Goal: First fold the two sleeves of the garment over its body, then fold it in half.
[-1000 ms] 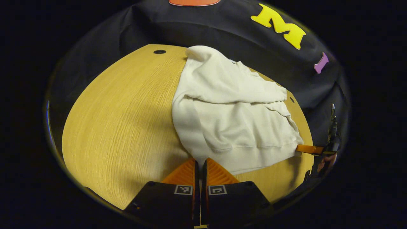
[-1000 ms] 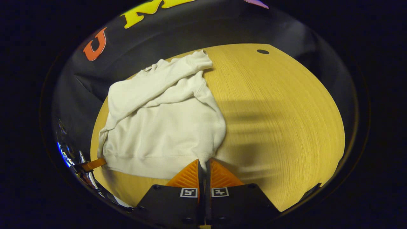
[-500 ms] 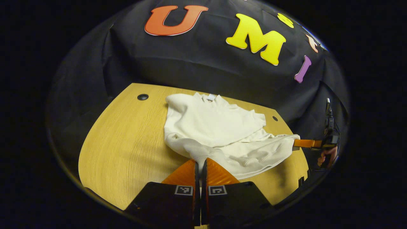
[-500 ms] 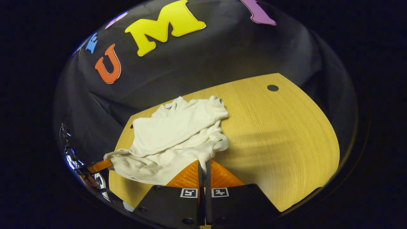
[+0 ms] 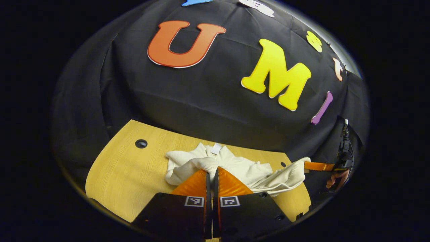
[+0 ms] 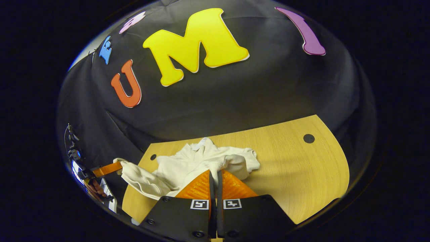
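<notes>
Hem corners carried up toward the collar; both grippers (left point(image 5: 211, 174), right point(image 6: 215, 175)) clamped on sweatshirt point(image 5: 248, 169) hem. Half-fold underway; next lay hem beyond fingertips, release.

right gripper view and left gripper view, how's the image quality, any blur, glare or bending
Left gripper view: sharp, no motion blur; fisheye bows the wooden table; the white garment is evenly lit, not blown out; the far right gripper sits squeezed and dim at the rim. Right gripper view: also crisp; table edge curves strongly; soft shadow on the table beside the garment; the left gripper at the rim shows bright metal glints behind it.
</notes>
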`<action>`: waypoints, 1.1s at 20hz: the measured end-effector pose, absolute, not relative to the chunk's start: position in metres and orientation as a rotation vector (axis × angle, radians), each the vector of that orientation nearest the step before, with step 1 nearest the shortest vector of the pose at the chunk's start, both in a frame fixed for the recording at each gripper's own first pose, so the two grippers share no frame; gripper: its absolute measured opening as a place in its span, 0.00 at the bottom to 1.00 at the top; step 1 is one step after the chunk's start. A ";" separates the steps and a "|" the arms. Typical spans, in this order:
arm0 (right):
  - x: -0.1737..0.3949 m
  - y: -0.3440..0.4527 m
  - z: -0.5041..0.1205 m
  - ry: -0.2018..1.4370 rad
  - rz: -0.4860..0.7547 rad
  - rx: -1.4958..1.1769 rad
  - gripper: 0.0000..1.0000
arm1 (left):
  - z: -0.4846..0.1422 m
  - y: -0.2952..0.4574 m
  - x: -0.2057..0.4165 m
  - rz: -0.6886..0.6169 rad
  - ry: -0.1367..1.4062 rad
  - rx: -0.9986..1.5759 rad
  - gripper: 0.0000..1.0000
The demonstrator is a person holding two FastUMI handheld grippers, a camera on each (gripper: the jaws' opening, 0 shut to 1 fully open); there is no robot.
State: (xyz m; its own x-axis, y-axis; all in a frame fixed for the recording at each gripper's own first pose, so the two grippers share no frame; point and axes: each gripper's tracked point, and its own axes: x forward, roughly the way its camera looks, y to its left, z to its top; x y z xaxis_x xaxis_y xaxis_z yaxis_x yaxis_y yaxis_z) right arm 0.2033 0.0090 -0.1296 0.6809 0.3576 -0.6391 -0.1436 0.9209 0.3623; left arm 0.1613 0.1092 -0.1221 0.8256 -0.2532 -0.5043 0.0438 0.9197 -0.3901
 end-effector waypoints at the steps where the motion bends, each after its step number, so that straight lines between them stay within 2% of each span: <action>1: 0.217 0.012 -0.128 0.779 0.286 0.302 0.01 | -0.121 0.110 0.175 -0.150 0.578 -0.399 0.04; 5: 0.273 0.023 -0.149 0.779 0.274 0.319 0.01 | -0.146 0.115 0.233 -0.109 0.578 -0.409 0.04; 11: 0.339 0.033 -0.243 0.794 0.202 0.360 0.01 | -0.221 0.121 0.293 -0.071 0.598 -0.317 0.04; 17: 0.375 0.041 -0.309 0.733 0.153 0.219 0.01 | -0.289 0.123 0.341 -0.009 0.579 -0.240 0.04; 22: 0.375 0.044 -0.343 0.756 0.087 0.174 0.02 | -0.332 0.124 0.342 0.011 0.646 -0.199 0.05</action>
State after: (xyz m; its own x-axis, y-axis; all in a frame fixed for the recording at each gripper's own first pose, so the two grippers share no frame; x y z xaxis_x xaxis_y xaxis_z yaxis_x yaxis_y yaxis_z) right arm 0.3751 0.0440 -0.3435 0.7252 0.1408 -0.6740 -0.0156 0.9820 0.1883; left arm 0.3424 0.1243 -0.3319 0.7993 -0.0516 -0.5987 -0.0720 0.9809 -0.1807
